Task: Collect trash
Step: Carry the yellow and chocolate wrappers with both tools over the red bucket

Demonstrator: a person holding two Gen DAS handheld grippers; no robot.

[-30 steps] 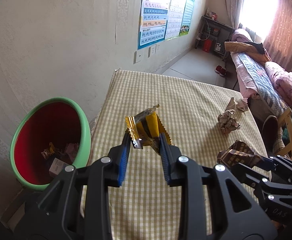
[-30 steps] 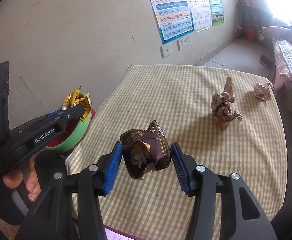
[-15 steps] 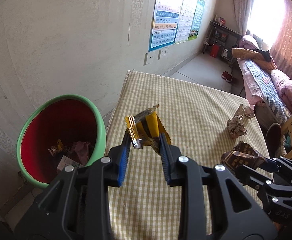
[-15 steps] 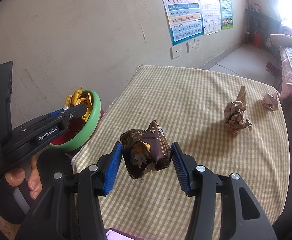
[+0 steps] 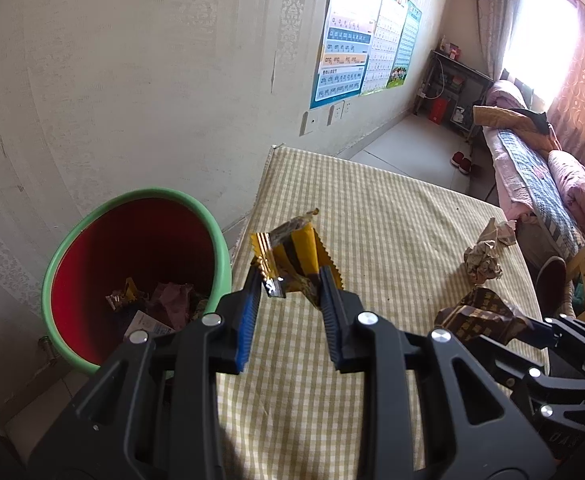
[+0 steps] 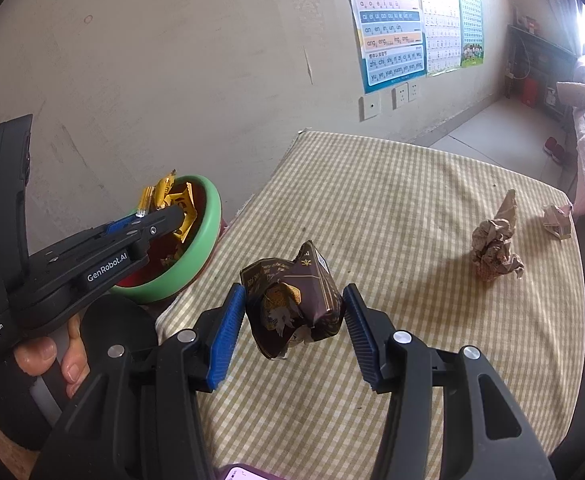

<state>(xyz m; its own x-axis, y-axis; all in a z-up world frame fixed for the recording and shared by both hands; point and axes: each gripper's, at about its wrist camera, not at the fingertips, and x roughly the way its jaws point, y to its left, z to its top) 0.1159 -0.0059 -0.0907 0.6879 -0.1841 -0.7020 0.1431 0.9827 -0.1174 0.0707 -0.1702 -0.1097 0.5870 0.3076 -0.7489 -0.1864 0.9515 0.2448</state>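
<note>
My left gripper [image 5: 290, 280] is shut on a yellow and black snack wrapper [image 5: 292, 258], held above the table's left edge beside the green-rimmed red bin [image 5: 92, 224]. In the right wrist view the left gripper [image 6: 172, 216] holds the yellow wrapper [image 6: 168, 196] over the bin [image 6: 204, 236]. My right gripper [image 6: 292, 312] is shut on a crumpled dark brown wrapper [image 6: 292, 304] above the checked tablecloth [image 6: 412, 200]; the brown wrapper also shows in the left wrist view [image 5: 480, 316]. The bin holds several wrappers [image 5: 156, 304].
A crumpled paper ball [image 6: 494, 248] and a smaller paper scrap [image 6: 556, 220] lie on the table's far right; the ball also shows in the left wrist view [image 5: 482, 260]. The wall stands behind the bin. A bed [image 5: 552, 176] is at the right.
Both grippers have moved left toward the bin with their wrappers still held. The bin looms larger and nearer in both views; the yellow wrapper now hangs over its rim.
</note>
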